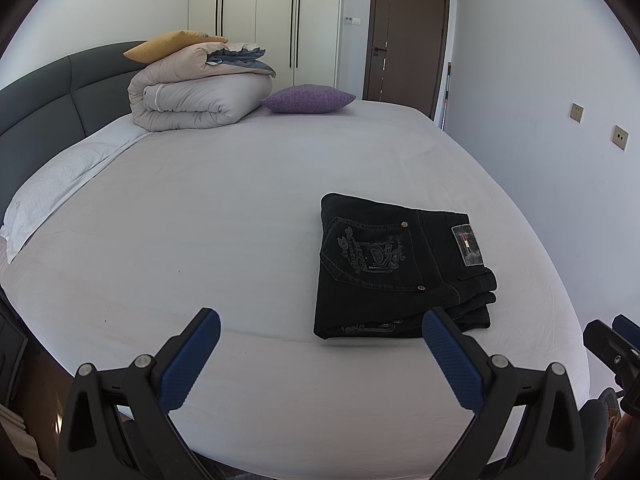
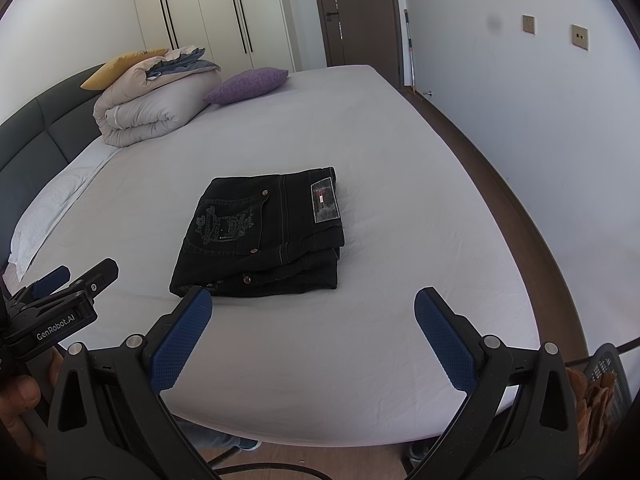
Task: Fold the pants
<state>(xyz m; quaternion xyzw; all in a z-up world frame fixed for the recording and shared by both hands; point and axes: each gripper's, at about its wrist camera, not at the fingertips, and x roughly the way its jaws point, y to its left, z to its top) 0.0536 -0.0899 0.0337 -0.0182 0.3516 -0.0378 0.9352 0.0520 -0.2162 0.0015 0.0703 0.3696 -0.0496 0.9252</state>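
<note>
Black denim pants [image 1: 400,268] lie folded into a compact stack on the bed [image 1: 240,208], near its front edge, back pocket and waistband patch facing up. Layers visible at the stack's near edge; no part hangs loose. White sheet around them is mostly flat, light creases only.

Left tongs [image 1: 322,336]: spread wide, blue pads bare, nothing gripped. They hover over the bed's front edge, apart from the pants; in the left wrist view the right-hand pad overlaps the stack's near corner, contact not evident. In the right wrist view the same tongs show at the left edge, with a person's hand [image 2: 18,404] below them.

Right tongs [image 2: 314,312]: also spread wide, empty, pads clear of the fabric. Stack sits ahead and left of centre between the fingers; the left pad's tip lines up with the stack's near corner, cannot tell if it touches.

Far end of bed: rolled beige duvet [image 1: 200,92] against the grey headboard [image 1: 48,96], yellow cushion [image 1: 172,44] on top of it, purple pillow [image 1: 308,98] just beside the duvet. White pillow [image 1: 60,184] along the headboard side. White wardrobe [image 1: 280,12] and brown door [image 1: 404,36] behind.
</note>
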